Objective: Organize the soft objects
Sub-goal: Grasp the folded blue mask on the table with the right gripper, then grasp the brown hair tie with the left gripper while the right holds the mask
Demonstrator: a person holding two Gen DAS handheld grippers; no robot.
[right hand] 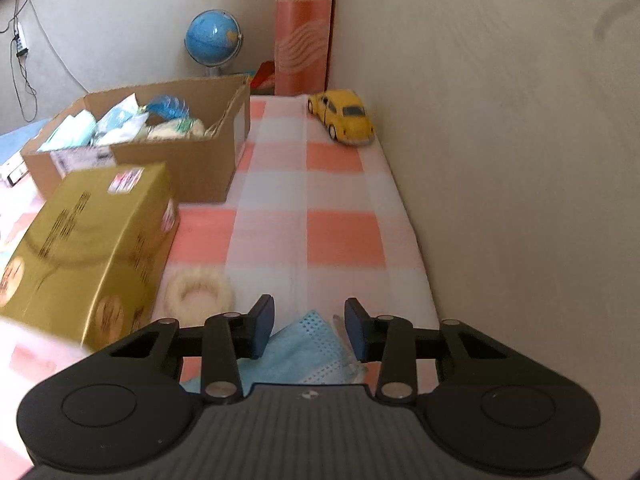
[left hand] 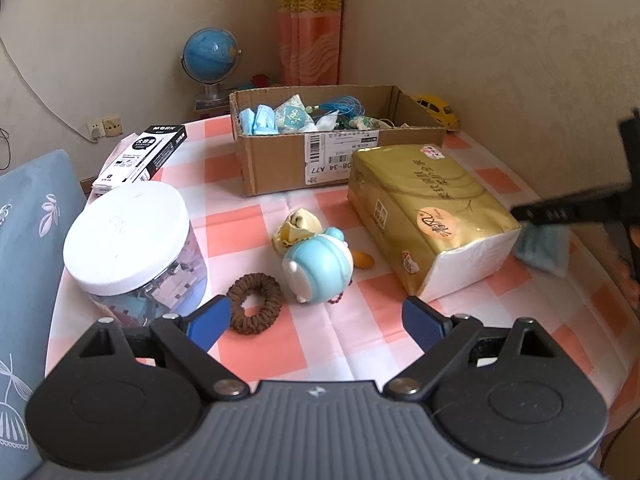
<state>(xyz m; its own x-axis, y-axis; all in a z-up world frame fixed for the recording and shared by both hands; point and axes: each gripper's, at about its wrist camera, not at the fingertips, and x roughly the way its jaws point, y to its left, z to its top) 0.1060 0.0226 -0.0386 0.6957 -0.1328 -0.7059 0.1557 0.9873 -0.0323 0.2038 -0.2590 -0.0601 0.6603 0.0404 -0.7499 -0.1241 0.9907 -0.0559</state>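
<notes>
A cardboard box (left hand: 280, 168) at the table's back holds several soft blue and white items; it also shows in the right wrist view (right hand: 200, 168). My left gripper (left hand: 316, 320) is open and empty above a brown hair scrunchie (left hand: 255, 309), a blue toy teapot (left hand: 318, 266) and a yellow cloth (left hand: 298, 228). My right gripper (right hand: 309, 326) is open, its fingers on either side of a light blue face mask (right hand: 308, 348) lying on the cloth. A cream scrunchie (right hand: 199, 294) lies to its left. In the left wrist view the right gripper (left hand: 568, 212) sits over the mask (left hand: 544, 246).
A gold tissue pack (left hand: 428, 216) lies between the grippers, also seen in the right wrist view (right hand: 80, 240). A white-lidded clear jar (left hand: 128, 240), a black pen box (left hand: 144, 156), a globe (left hand: 211, 56), a yellow toy car (right hand: 342, 116) and the wall at right bound the checked table.
</notes>
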